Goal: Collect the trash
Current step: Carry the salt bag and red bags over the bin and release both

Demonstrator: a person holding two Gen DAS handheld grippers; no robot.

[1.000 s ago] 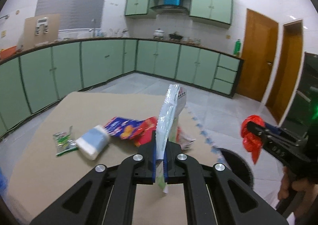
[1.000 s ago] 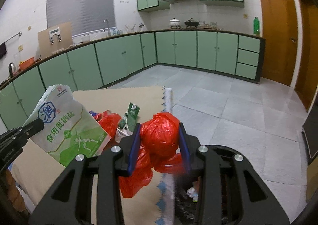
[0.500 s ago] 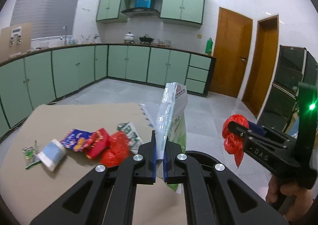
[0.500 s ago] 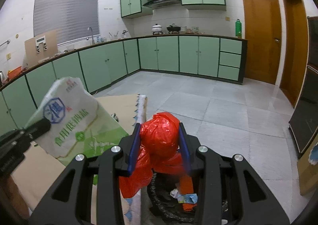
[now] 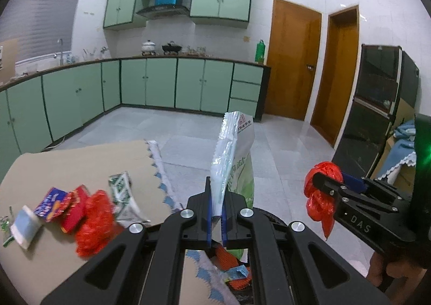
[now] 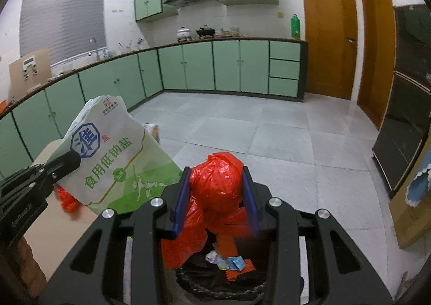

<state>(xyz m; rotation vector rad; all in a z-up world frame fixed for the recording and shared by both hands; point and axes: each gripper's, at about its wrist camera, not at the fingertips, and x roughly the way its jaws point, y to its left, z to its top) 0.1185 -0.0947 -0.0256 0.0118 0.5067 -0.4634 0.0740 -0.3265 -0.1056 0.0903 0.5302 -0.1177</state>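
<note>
Two grips: left jaws pinching salt bag (image 5: 233, 167), right jaws clamping red bag (image 6: 215, 183).

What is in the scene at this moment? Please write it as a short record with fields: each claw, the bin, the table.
left claw: shut on the salt bag, held upright by its edge
right claw: shut on the crumpled red plastic bag
bin: black-lined trash bin directly below the right claw, already holding some scraps
table: cardboard-covered table with wrappers, another red bag and a small carton not yet collected
</note>
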